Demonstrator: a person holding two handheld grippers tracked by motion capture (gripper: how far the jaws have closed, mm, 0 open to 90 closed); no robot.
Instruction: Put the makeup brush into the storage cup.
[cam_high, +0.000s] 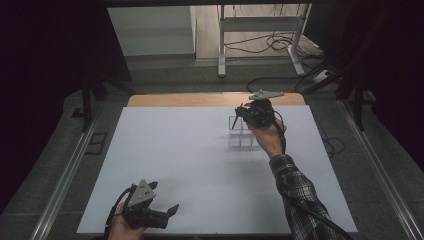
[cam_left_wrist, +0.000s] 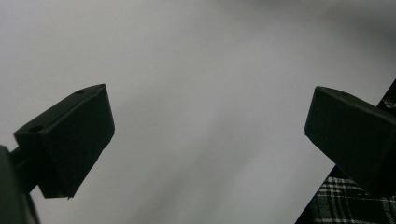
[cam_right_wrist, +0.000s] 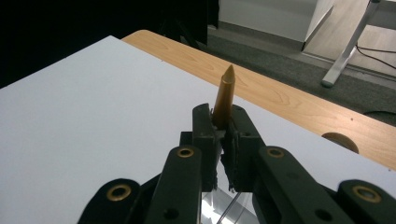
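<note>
Between the right gripper's closed jaws stands a brown pencil, tip up, a clear organiser just below it. It should descend squarely over one compartment before releasing. The left gripper waits wide open, empty.

The high view looks forward and down on the white table from its near side. Both gripper views ride close above that same surface, the right one facing its far wooden edge.

A white sheet is laid over a wooden table. Beyond it, a white metal frame and loose cables are seen on the floor.
</note>
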